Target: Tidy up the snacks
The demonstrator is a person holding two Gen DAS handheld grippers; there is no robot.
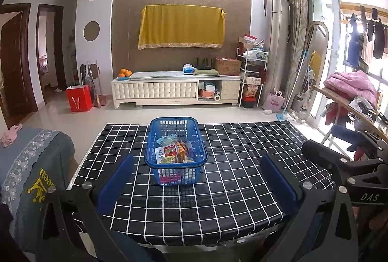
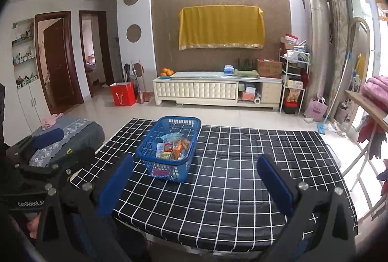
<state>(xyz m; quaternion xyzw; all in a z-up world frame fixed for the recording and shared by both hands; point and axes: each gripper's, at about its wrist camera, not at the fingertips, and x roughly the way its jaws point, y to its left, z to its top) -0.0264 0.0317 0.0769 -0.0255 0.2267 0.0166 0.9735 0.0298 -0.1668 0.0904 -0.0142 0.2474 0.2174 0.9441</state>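
A blue plastic basket (image 1: pixel 155 131) stands on the black checked table (image 1: pixel 242 165), holding several snack packets (image 1: pixel 173 152). It also shows in the right wrist view (image 2: pixel 148 140), left of centre, with the snack packets (image 2: pixel 173 148) inside. My left gripper (image 1: pixel 197 179) is open and empty, held over the table's near edge, short of the basket. My right gripper (image 2: pixel 194 179) is open and empty, also over the near edge, to the right of the basket. The right gripper's body shows at the right of the left wrist view (image 1: pixel 339 165).
A grey covered seat (image 1: pixel 31 165) stands left of the table. A wooden table with pink bedding (image 1: pixel 349 87) and a folding stand are on the right. A white TV cabinet (image 1: pixel 174 89) and a red bag (image 1: pixel 78 98) are across the floor.
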